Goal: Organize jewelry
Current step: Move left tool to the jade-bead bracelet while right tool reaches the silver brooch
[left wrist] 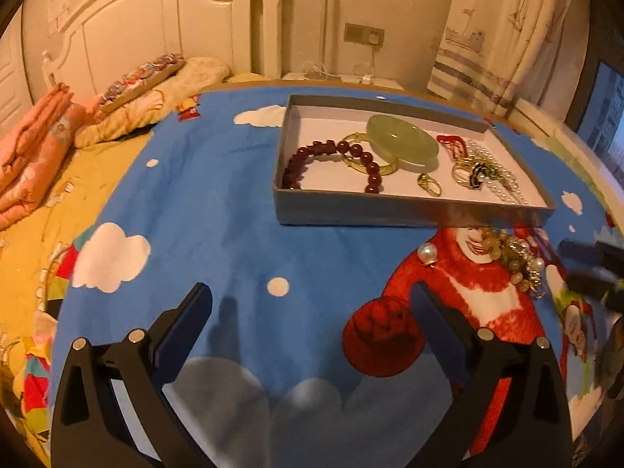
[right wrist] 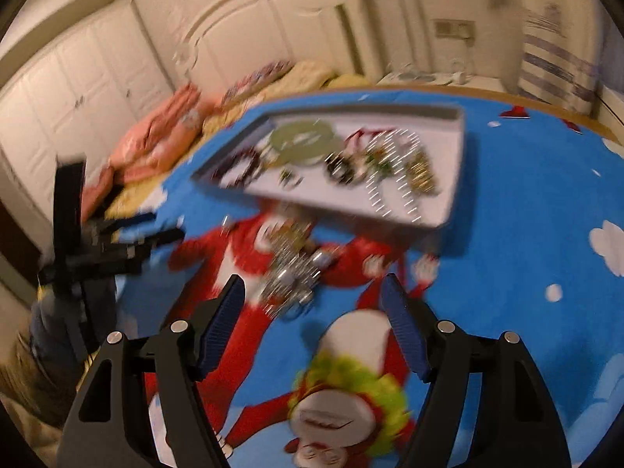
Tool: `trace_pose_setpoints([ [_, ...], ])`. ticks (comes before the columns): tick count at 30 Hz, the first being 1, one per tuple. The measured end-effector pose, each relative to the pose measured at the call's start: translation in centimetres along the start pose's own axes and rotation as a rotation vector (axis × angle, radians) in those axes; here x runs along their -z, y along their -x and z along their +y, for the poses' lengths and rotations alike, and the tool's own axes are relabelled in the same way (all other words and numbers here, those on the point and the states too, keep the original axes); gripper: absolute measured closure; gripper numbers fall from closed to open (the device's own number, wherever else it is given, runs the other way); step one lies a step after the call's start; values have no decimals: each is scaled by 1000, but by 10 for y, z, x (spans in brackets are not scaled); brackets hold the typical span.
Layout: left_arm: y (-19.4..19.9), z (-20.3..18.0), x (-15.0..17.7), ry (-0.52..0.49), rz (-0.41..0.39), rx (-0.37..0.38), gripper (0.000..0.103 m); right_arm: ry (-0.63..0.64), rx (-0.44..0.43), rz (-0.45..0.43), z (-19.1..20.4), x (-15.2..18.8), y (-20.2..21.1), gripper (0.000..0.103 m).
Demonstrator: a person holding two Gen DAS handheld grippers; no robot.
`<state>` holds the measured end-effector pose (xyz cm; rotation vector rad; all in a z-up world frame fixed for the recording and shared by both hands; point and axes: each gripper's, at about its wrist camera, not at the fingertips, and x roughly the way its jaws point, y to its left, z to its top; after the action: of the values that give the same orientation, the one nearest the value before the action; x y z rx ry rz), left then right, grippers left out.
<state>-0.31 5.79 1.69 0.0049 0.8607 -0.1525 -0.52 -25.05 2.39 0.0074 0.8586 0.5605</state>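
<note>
A shallow grey box (left wrist: 390, 210) with a white floor sits on the blue cartoon sheet. It holds a dark red bead bracelet (left wrist: 331, 156), a pale green jade piece (left wrist: 401, 140), a gold ring (left wrist: 429, 185), a pearl strand (left wrist: 495, 171) and other pieces. A heap of pearl and bead jewelry (left wrist: 511, 257) and a pearl earring (left wrist: 428, 252) lie on the sheet in front of the box. My left gripper (left wrist: 312, 304) is open and empty over the sheet. My right gripper (right wrist: 312, 292) is open, just short of the heap (right wrist: 290, 269); this view is blurred.
The box also shows in the right wrist view (right wrist: 452, 179). Pink folded bedding (left wrist: 35, 156) and pillows (left wrist: 156, 93) lie at the left by the white headboard (left wrist: 156, 19). A curtain (left wrist: 507, 31) hangs at the right. The left gripper shows in the right wrist view (right wrist: 117, 245).
</note>
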Motion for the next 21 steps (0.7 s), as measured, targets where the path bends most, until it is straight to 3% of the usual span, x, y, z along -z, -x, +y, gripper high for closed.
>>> trace_pose_setpoints([
  [6, -5, 7, 0, 35, 20, 35, 3, 61, 36, 75, 25, -4, -26, 33],
  [10, -5, 11, 1, 57, 21, 57, 3, 66, 53, 77, 27, -8, -33, 33],
  [12, -6, 12, 1, 62, 25, 62, 3, 63, 66, 73, 26, -9, -34, 38],
  [16, -6, 11, 0, 59, 27, 59, 3, 42, 80, 59, 18, -10, -31, 64],
  [21, -7, 9, 0, 52, 34, 46, 3, 79, 85, 53, 22, -4, -23, 65],
])
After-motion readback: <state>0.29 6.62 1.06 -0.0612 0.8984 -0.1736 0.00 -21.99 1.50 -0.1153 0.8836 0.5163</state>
